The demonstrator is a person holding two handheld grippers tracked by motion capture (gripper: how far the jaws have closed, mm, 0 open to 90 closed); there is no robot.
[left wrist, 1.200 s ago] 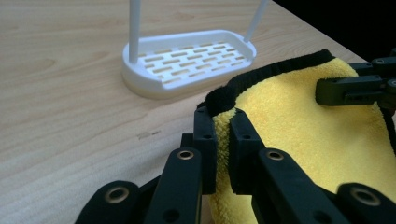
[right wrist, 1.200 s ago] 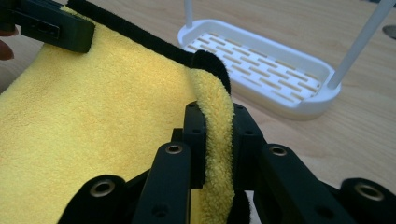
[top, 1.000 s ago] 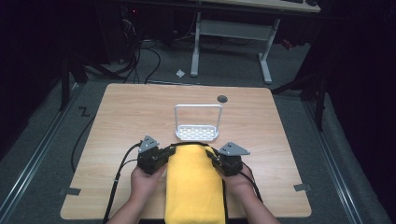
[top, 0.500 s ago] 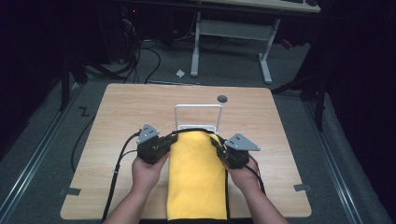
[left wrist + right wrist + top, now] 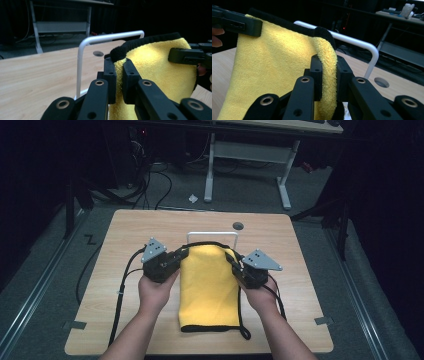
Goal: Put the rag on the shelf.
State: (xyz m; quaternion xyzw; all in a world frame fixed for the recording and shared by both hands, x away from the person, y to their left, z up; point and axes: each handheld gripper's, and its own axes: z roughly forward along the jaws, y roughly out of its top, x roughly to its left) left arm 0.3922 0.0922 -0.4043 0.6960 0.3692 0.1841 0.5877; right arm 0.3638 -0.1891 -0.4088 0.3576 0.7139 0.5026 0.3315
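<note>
A pale wooden table [image 5: 125,245] stands in a dark room, with a white wire rack [image 5: 212,235] upright near its far middle. The left gripper [image 5: 181,256] and right gripper [image 5: 231,259] are each clamped on a top corner of the yellow towel [image 5: 209,285]. This lifts its black-edged upper hem level just before the rack's bar, probably to drape it over, while the lower end trails on the table.

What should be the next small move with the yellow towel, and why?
Probably carry the yellow towel forward over the white rack bar. The left gripper and right gripper pinch its top corners, and the black edge looks level with the bar, not yet draped.
</note>
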